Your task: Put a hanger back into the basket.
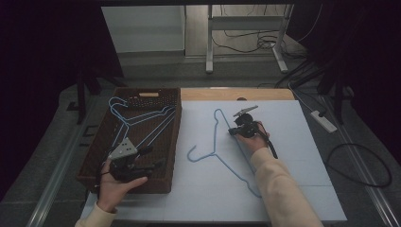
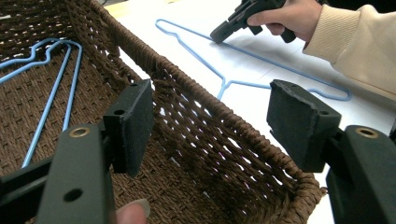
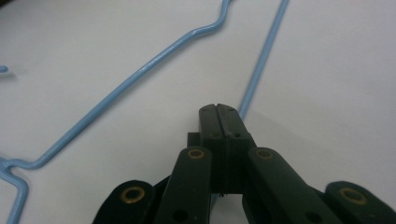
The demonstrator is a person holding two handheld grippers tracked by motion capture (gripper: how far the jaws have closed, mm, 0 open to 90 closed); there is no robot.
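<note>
A brown wicker basket (image 1: 156, 97) sits at the left edge of the bench (image 1: 293, 189), its long side running from the front toward the far edge. Inside it lie blue wire hangers (image 1: 137, 118) — at least two, overlapping toward the basket's far end, their hooks near the far left corner.

The left gripper (image 1: 153, 157) hovers over the basket's near end, held in the person's left hand (image 1: 116, 184). Its jaws stand wide apart with nothing between them; in the left gripper view they frame the basket's right wall (image 2: 210, 121) and woven floor.

A single blue hanger (image 1: 215, 151) lies flat on the white sheet covering the bench, just right of the basket and apart from it. Its hook (image 1: 191, 155) curls toward the basket, and its long straight bar runs from the far middle of the sheet toward the near right.

The right gripper (image 1: 231, 131) comes down on that bar near its far end, the right hand (image 1: 257, 139) behind it. Its jaws are pressed together at the tips. In the right gripper view the bar (image 3: 264, 60) runs straight into the closed tips and vanishes beneath them — whether the wire is pinched between the pads or merely lies under them cannot be told. The hanger's angled shoulder wire (image 3: 116, 93) passes well left of the tips.
</note>
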